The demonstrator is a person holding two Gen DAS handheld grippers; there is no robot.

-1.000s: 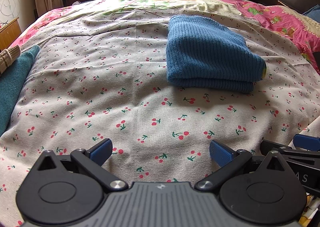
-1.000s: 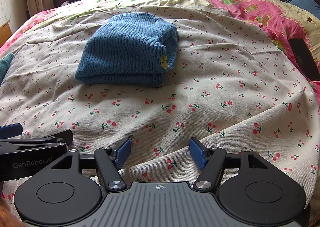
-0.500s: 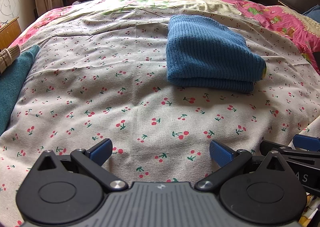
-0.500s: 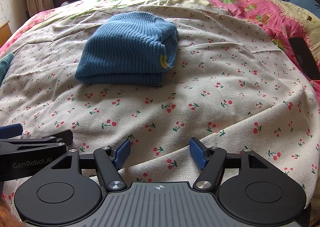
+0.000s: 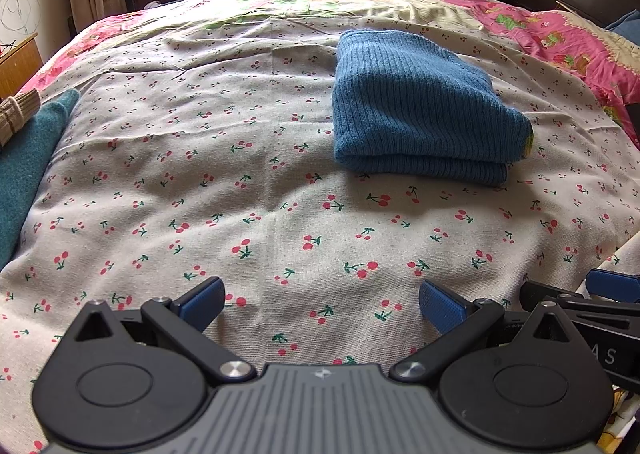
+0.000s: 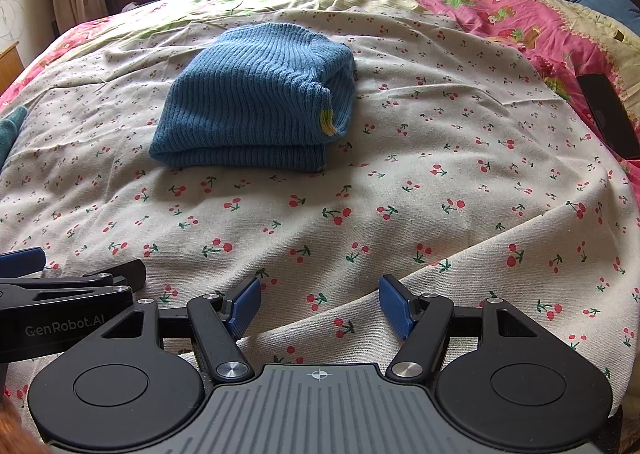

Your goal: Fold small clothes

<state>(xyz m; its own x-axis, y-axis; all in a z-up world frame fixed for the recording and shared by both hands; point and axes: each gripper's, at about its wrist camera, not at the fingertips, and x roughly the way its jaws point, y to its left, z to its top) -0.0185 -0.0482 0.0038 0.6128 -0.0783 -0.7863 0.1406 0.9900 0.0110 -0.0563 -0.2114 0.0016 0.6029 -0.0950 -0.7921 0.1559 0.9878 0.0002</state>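
A blue ribbed knit garment [image 5: 416, 113] lies folded into a thick stack on the cherry-print sheet [image 5: 224, 189]; it also shows in the right wrist view [image 6: 256, 101] with a small yellow tag at its right edge. My left gripper [image 5: 320, 302] is open and empty, low over the sheet near the bed's front edge, well short of the garment. My right gripper [image 6: 318, 306] is open and empty too, beside it to the right. Each gripper shows at the edge of the other's view.
A teal cloth [image 5: 24, 173] and a rolled mat [image 5: 18, 115] lie at the bed's left edge. A pink floral quilt [image 6: 520, 25] covers the far right, with a dark flat object [image 6: 608, 113] on it. A maroon headboard and curtains stand behind.
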